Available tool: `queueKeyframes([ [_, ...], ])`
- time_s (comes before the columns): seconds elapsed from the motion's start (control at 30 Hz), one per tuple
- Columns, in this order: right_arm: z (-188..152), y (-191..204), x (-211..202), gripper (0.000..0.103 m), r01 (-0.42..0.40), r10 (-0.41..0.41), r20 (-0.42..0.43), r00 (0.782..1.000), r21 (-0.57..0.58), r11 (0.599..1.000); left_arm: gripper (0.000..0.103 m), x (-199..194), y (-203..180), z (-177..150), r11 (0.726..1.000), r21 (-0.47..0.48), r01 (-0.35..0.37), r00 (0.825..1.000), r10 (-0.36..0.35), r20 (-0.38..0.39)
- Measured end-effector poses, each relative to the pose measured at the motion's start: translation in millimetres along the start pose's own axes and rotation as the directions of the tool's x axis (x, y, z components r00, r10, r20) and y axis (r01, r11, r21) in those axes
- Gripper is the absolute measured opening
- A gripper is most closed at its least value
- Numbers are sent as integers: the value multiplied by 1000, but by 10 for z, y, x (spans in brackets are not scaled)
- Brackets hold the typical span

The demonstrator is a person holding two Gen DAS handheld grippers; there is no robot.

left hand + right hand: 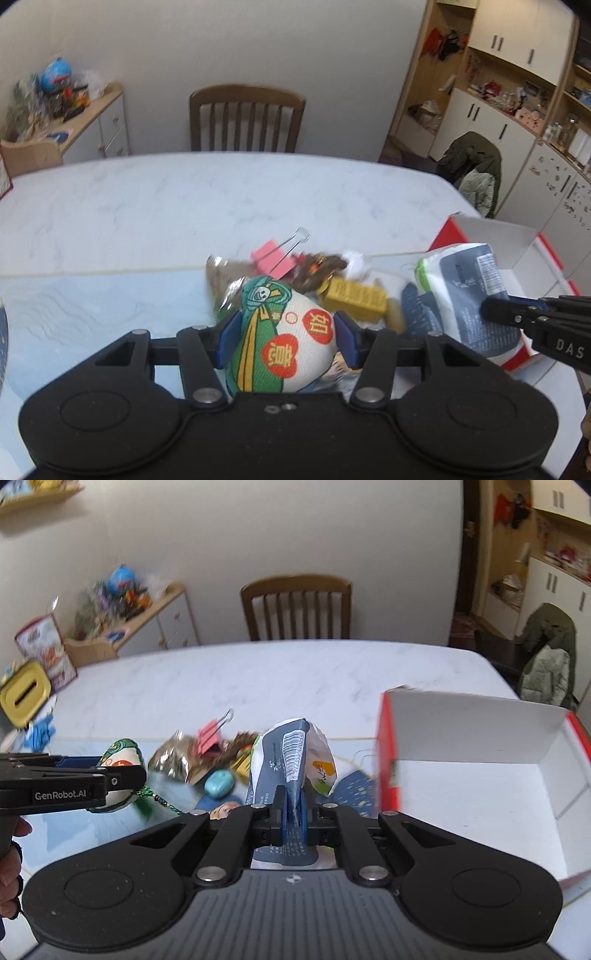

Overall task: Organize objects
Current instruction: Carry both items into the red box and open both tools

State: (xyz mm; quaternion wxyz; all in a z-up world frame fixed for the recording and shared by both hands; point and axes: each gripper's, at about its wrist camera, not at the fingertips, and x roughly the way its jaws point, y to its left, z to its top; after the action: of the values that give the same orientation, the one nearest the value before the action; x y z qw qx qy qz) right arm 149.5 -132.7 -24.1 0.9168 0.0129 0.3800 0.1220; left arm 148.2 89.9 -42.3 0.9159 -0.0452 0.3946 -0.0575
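My left gripper (283,332) is shut on a stuffed cloth pouch (284,343), white with green trim and red apple prints; the same pouch (123,760) shows at the left of the right wrist view. My right gripper (293,805) is shut on a grey and white tissue pack (295,757), also seen as the tissue pack (461,291) beside the box. A pile lies on the table: a pink binder clip (275,260), a yellow block (356,299), a foil packet (173,757) and a turquoise oval (219,783). An open red and white box (480,738) stands right of the pile.
A wooden chair (246,118) stands behind the marble table (184,206). A yellow tin (24,696) and a printed carton (46,650) sit at the table's left end. A cluttered sideboard, cupboards and a jacket on a chair (476,166) line the room.
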Motion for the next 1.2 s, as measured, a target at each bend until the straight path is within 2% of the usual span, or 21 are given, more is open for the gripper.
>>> queueKeyframes([
  [0.23, 97, -394, -380, 6, 40, -45, 70, 997, 72, 997, 53, -244, -389, 198, 993, 84, 77, 996, -81, 41],
  [0.47, 154, -913, -544, 6, 69, -79, 100, 992, 105, 992, 53, -261, -961, 391, 980, 166, 111, 991, -122, 59],
  [0.8, 152, -1709, -580, 6, 55, -64, 87, 994, 106, 993, 53, 130, -1849, 516, 976, 176, 129, 991, -135, 23],
  [0.93, 100, -2041, -512, 6, 49, -56, 62, 997, 108, 993, 54, 277, -2274, 539, 962, 221, 160, 986, -167, 16],
  [1.2, -53, -2630, -273, 6, 69, -69, -3, 998, 104, 992, 54, 820, -2862, 449, 952, 257, 164, 986, -154, -58],
])
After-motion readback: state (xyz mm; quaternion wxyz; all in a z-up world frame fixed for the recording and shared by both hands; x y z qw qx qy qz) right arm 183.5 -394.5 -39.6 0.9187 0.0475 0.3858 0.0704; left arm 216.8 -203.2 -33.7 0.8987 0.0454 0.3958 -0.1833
